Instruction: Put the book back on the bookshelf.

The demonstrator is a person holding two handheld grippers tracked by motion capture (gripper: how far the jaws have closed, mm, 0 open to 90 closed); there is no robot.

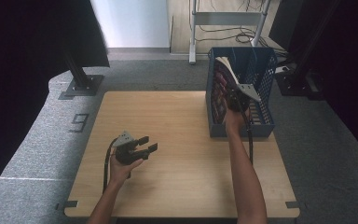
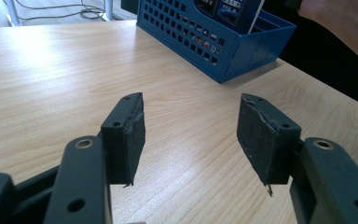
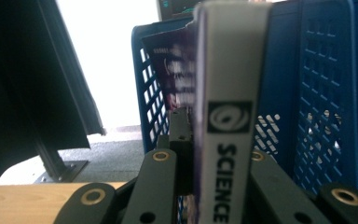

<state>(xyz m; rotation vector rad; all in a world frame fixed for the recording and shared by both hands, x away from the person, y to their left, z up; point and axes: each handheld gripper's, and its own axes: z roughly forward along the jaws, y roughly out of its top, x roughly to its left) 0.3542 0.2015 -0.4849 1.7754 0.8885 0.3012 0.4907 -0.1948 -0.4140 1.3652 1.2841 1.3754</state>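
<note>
Reading "SCIENCE" on book [image 3: 228, 116] spine, clamped in right gripper [image 3: 214, 154].

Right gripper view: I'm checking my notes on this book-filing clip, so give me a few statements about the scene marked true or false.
1. The right gripper is clamped on a book with SCIENCE on its spine. True.
2. The basket is red. False: it is blue.
3. The left gripper holds a second book. False: its jaws stand open with nothing between them.
4. The basket stands on the wooden table. True.
</note>
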